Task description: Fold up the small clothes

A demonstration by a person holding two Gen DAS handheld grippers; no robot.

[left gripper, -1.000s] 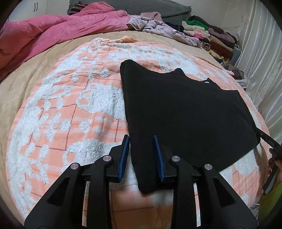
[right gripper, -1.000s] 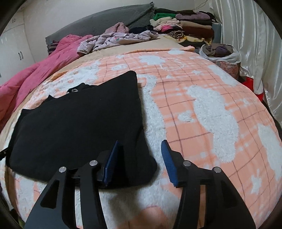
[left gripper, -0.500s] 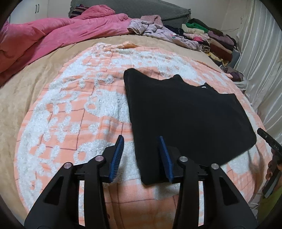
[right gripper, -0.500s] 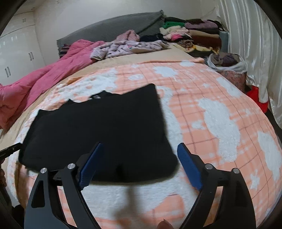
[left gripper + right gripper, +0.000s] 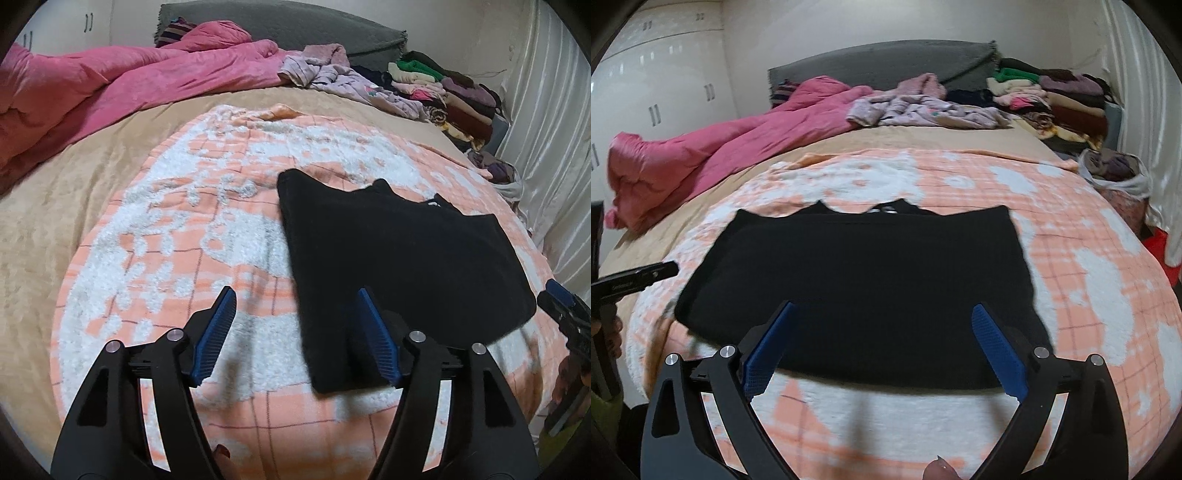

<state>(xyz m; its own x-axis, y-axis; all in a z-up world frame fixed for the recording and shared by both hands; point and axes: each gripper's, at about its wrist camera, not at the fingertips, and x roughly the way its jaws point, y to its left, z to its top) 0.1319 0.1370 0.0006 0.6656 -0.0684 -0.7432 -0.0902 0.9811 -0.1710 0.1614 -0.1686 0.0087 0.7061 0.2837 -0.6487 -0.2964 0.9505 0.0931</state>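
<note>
A black garment (image 5: 399,258) lies flat and folded on the orange-and-white blanket (image 5: 166,236); it also shows in the right wrist view (image 5: 864,280). My left gripper (image 5: 295,332) is open and empty, above the garment's near left corner. My right gripper (image 5: 882,343) is wide open and empty, raised over the garment's near edge. The right gripper's tip shows at the far right of the left wrist view (image 5: 565,306). The left gripper's tip shows at the left of the right wrist view (image 5: 635,277).
A pink duvet (image 5: 110,85) lies bunched at the back left. Loose pale clothes (image 5: 923,110) and a stack of folded clothes (image 5: 1052,99) sit by the grey headboard (image 5: 886,62). A bag of clothes (image 5: 1115,173) stands at the bed's right. A curtain (image 5: 546,129) hangs on the right.
Both grippers have opened wide and pulled back and up from the garment's near corners. The garment stays flat on the blanket.
</note>
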